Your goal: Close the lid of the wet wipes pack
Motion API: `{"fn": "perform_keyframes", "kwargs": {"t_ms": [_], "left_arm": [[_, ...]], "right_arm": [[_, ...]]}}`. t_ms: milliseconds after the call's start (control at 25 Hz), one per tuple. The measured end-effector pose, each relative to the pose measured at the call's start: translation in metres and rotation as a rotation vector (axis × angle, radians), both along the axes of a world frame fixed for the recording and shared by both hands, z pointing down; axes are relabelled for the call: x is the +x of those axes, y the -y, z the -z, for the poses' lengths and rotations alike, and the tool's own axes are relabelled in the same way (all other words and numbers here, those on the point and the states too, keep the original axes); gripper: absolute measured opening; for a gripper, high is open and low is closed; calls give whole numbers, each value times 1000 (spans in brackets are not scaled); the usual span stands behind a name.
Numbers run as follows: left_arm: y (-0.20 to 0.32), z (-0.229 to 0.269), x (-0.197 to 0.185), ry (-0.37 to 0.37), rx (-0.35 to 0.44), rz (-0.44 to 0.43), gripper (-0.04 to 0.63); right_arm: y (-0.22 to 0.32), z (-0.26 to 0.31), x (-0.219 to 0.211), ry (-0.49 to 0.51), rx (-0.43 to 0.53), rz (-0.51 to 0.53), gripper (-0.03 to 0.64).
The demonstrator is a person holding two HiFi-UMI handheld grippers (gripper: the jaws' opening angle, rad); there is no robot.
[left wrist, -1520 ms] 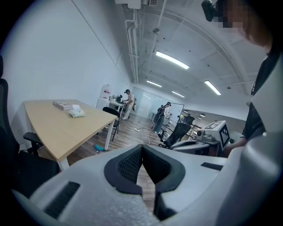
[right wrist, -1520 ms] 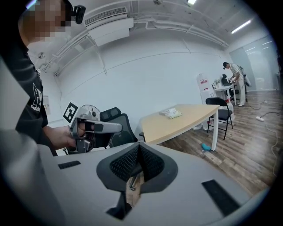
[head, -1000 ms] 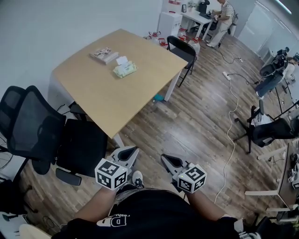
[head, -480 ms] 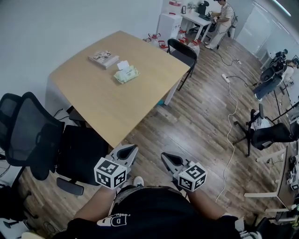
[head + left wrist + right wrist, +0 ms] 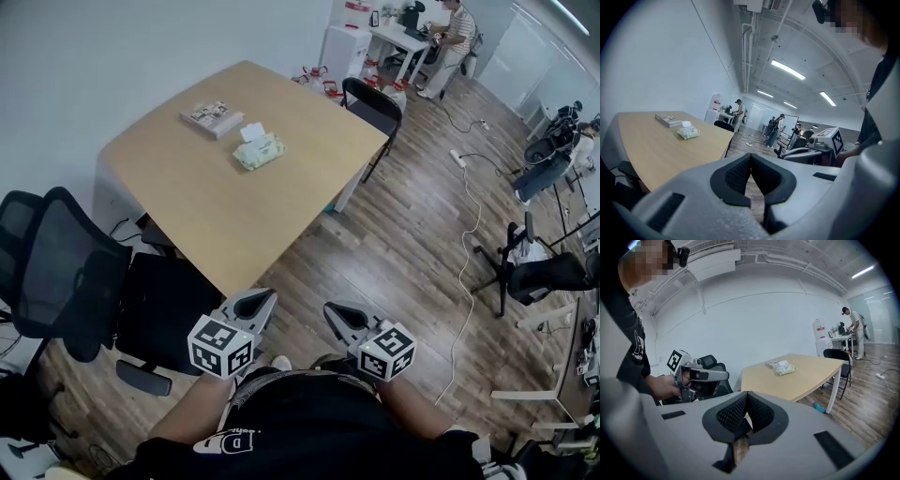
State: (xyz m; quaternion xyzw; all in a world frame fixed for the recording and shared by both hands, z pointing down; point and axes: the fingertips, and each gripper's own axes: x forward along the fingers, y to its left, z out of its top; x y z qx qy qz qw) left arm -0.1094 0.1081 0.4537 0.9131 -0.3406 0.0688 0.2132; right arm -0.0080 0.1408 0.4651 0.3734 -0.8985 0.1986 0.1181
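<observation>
The pack (image 5: 260,152), lid (image 5: 250,132) up, lies well ahead on the table (image 5: 187,211), nearer the left gripper (image 5: 260,299) than the right gripper (image 5: 335,310), both with jaws pressed together on nothing.

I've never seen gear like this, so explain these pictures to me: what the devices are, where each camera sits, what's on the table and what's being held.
There is no robot here. A person stands holding two handheld tools, a left gripper and a right gripper. Each has two jaws and a cube of square markers. The head view comes from a camera on the person's head, looking down. The other two views come from cameras riding on each gripper, looking along its jaws. In both, the jaws are together with nothing between them, so nothing is held. Some way ahead stands a wooden table. On it lie a green wet wipes pack, its white lid seemingly raised, and a flat stack that looks like a book. A black office chair stands beside the table.
</observation>
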Motion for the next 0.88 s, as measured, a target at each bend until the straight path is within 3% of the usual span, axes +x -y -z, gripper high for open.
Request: {"fn": "perform_keyframes", "kwargs": {"t_ms": [440, 880], "left_arm": [[23, -12, 8, 5, -18, 8, 17], [94, -11, 22, 38, -17, 111, 17]], "right_arm": [[32, -4, 8, 12, -13, 16, 3], [128, 6, 25, 62, 18, 94, 2]]}}
